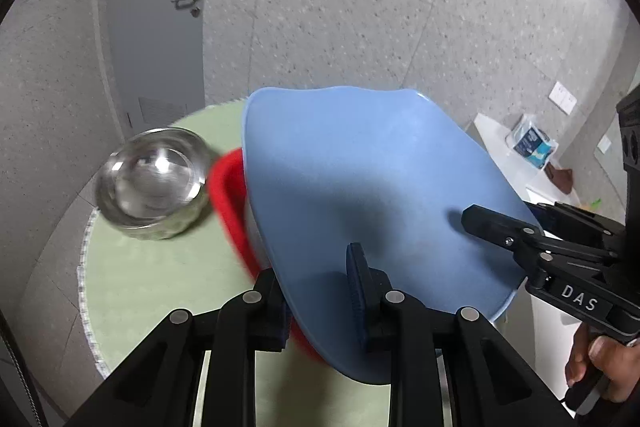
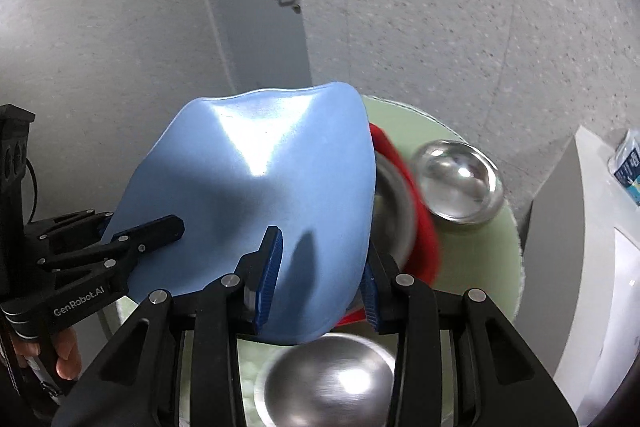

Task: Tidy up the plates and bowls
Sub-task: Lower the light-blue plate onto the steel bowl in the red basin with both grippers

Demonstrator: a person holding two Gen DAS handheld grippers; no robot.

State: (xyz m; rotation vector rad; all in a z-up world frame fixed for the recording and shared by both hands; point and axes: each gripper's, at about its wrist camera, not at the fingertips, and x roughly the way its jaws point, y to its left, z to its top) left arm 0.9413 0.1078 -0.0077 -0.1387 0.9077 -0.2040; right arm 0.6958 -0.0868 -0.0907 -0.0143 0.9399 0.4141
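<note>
A large light-blue plate [image 1: 360, 187] hangs tilted above a round green table [image 1: 140, 287], held by both grippers. My left gripper [image 1: 320, 301] is shut on the plate's near rim, and the right gripper [image 1: 480, 219] clamps its right edge. In the right wrist view, my right gripper [image 2: 320, 279] is shut on the blue plate [image 2: 256, 171], with the left gripper [image 2: 168, 227] gripping its left edge. Under the plate lies a red dish [image 1: 228, 195], partly hidden. A steel bowl [image 1: 154, 183] stands on the table to its left.
A steel plate [image 2: 390, 211] rests in the red dish [image 2: 424, 227]. One steel bowl [image 2: 460, 183] sits behind it and another steel bowl [image 2: 328, 379] near my fingers. A white side table [image 1: 516, 163] carries a packet [image 1: 534, 143]. A grey door [image 1: 156, 27] is behind. A hand [image 1: 600, 359] holds the right gripper's handle.
</note>
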